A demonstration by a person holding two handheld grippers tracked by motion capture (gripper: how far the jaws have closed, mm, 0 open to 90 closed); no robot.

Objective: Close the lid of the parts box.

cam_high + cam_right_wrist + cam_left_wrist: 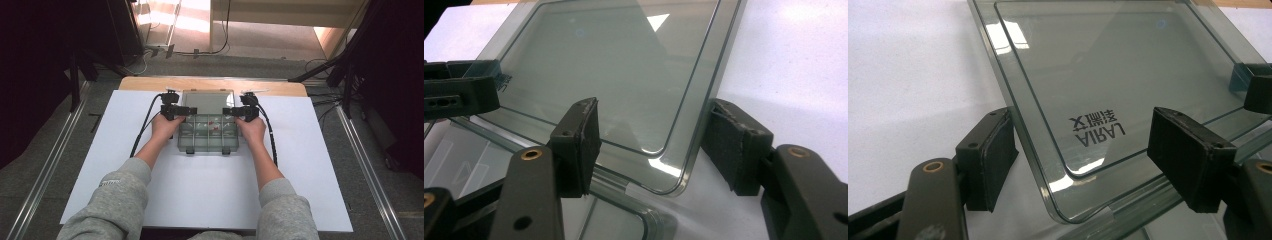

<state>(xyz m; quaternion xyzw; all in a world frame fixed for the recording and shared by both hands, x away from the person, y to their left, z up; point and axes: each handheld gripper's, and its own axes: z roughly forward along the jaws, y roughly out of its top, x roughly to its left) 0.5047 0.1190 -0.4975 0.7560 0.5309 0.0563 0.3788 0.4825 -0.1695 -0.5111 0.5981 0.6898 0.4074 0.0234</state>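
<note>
A clear plastic compartment box (pixel 207 142) sits mid-table on the white board, with small red pieces (pixel 214 123) in its far cells. Its lid (pixel 207 101) lies open, folded back away from me. My left gripper (pixel 179 111) stands open at the lid's left hinge corner. In the left gripper view that rounded corner (pixel 1068 210) lies between the pads of my left gripper (pixel 1088 165), untouched. My right gripper (pixel 235 112) is open at the right hinge corner. The right gripper view shows the lid's corner (pixel 674 187) between the spread jaws of my right gripper (pixel 654 145), its pads clear of it.
The white board (pixel 310 165) covers a wooden table whose far edge (pixel 150 82) shows behind the lid. Black cables (pixel 145 125) trail from both grippers. Metal rails (pixel 45 175) and dark stands (pixel 345 75) flank the table on the floor.
</note>
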